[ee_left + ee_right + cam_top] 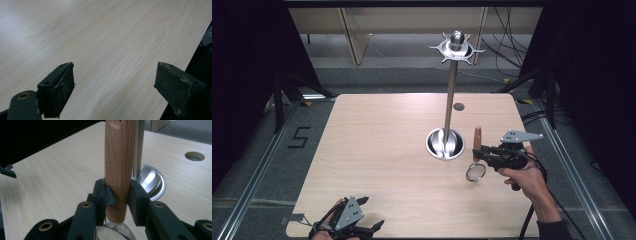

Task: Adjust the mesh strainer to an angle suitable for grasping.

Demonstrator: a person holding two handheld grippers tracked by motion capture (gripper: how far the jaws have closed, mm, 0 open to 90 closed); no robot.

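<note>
My right gripper (pixel 480 153) is shut on the wooden handle (pixel 119 170) of a small strainer. The handle (pixel 477 136) stands upright and the round mesh bowl (pixel 475 172) hangs below the jaws, just above the table. A metal utensil stand (pixel 451 85) rises just left of it, with a round steel base (pixel 445 144) and a hooked ring at the top (pixel 456 48). In the right gripper view the pole (pixel 139 147) stands right behind the handle. My left gripper (pixel 374 226) rests at the table's near left edge, open, with bare wood between its fingers (pixel 60 87).
The light wooden table (pixel 377 145) has a small round cable hole (pixel 459 106) behind the stand. Dark curtains flank both sides, and cables lie on the floor at the far right. The table's right edge (pixel 190 62) runs close to the left gripper's outer jaw.
</note>
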